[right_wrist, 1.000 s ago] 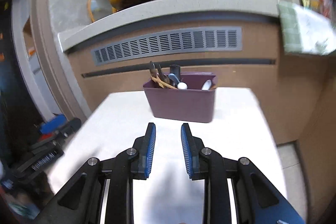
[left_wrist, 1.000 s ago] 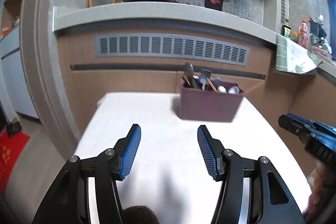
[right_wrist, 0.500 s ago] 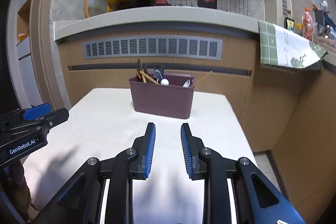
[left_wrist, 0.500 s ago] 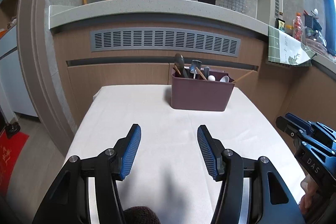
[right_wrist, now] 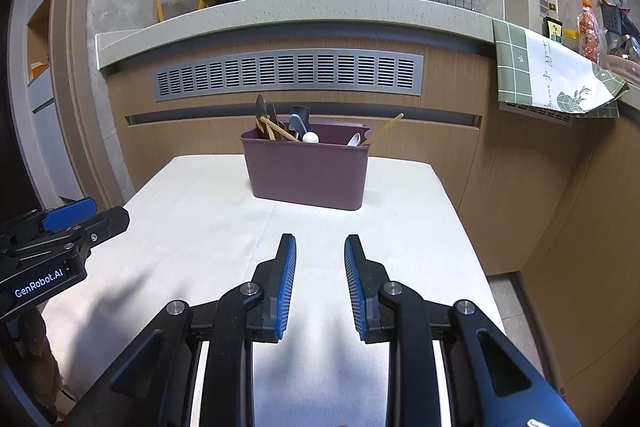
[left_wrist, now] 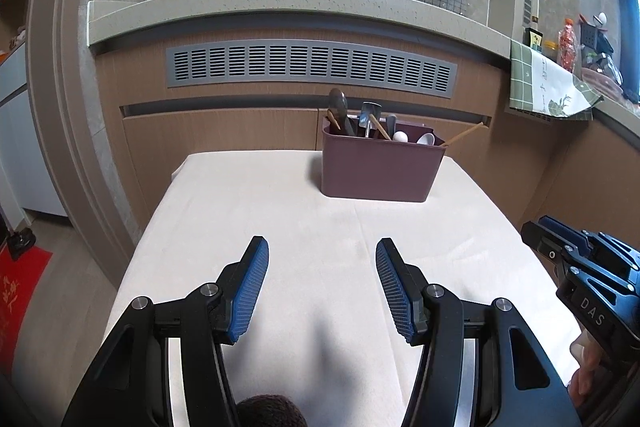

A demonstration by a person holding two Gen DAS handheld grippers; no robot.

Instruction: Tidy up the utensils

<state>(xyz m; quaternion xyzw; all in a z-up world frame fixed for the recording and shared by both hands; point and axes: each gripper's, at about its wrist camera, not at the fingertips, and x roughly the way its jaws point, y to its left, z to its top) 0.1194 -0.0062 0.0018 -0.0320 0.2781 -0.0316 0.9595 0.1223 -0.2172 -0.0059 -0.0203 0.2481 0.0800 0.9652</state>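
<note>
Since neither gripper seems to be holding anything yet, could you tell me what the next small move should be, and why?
Probably bring the right gripper forward toward the purple bin and line it up with the chopstick leaning out over its right rim. Both the right gripper and the left gripper are open and empty above the table, and all the utensils are standing jumbled in that bin.

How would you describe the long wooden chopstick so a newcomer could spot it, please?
On the white cloth-covered table stands a mauve plastic utensil bin. At its right end, the long wooden chopstick leans outward past the rim, the only pale thin stick slanting right.
</note>
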